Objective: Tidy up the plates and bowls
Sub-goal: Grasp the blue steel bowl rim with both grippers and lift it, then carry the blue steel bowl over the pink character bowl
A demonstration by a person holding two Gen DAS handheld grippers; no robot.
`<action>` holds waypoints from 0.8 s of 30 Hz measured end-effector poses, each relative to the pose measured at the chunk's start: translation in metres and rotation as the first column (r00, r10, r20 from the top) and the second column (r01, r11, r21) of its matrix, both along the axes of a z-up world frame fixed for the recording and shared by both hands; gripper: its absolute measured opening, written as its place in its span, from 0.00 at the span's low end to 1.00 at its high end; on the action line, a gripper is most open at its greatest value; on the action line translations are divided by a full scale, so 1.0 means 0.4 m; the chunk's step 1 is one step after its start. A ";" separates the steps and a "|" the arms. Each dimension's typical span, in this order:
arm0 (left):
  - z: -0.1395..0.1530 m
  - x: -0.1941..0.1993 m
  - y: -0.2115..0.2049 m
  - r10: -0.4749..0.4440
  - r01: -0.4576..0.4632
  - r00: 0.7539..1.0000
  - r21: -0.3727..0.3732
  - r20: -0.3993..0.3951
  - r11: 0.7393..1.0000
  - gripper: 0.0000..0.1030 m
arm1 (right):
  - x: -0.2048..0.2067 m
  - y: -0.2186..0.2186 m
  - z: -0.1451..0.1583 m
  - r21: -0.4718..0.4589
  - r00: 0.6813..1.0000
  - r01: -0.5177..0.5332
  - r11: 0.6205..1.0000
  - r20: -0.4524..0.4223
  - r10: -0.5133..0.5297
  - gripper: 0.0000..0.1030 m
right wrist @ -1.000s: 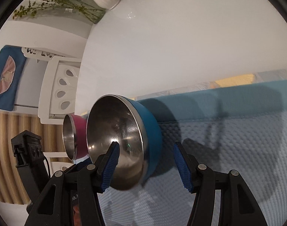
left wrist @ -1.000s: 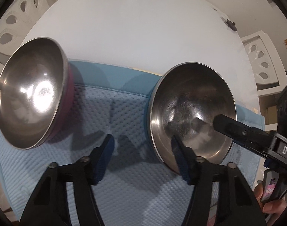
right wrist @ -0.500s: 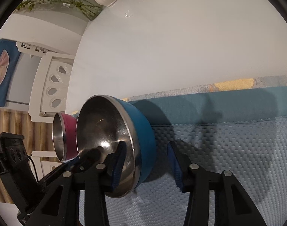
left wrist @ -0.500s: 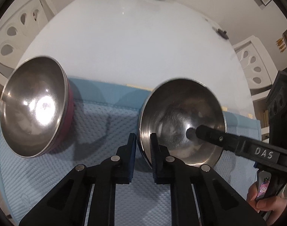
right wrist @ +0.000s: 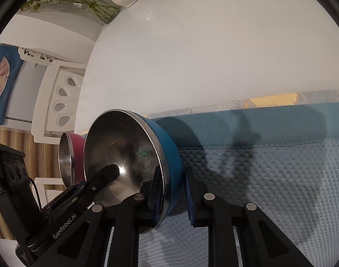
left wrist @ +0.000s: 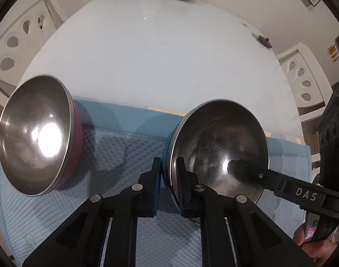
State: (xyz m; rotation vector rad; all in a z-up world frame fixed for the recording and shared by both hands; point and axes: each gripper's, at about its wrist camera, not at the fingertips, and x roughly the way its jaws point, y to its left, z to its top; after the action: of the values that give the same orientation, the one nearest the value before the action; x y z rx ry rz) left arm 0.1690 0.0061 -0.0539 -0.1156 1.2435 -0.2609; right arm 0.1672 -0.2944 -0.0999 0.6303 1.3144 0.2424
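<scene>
- I am watching the left gripper [left wrist: 168,178] clench on the near-left rim of the blue bowl [left wrist: 223,149]: one finger sits outside the wall, the other inside against the steel. A second ago those fingers were spread wide over the mat with the rim not yet between them.
- The right gripper [right wrist: 172,191] is pinching the same blue bowl [right wrist: 169,155] on its opposite rim, one finger inside, one against the blue outer wall. Its jaws have just been closing with the rim between them; half a second ago the outer finger was standing clear of the wall.
- So both grippers are now holding one bowl, which is sitting on the pale blue quilted mat [left wrist: 125,155] on the white table [left wrist: 158,55].
- The pink bowl [left wrist: 38,135] is lying apart to the left on the same mat, untouched and where it was a second ago.
- A person's fingers [left wrist: 314,247] are showing at the lower right edge of the left wrist view.
</scene>
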 end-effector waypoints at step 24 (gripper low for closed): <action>0.114 -0.041 0.022 -0.001 0.002 0.999 -0.030 0.039 1.000 0.09 | -0.055 -0.015 0.114 0.035 1.000 0.008 0.999 0.027 -0.009 0.17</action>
State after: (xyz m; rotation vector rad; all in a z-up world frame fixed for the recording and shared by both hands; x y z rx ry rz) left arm 0.1524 0.0150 -0.0084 -0.1347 1.2012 -0.2821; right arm 0.1453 -0.3006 -0.0542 0.6598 1.2833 0.2659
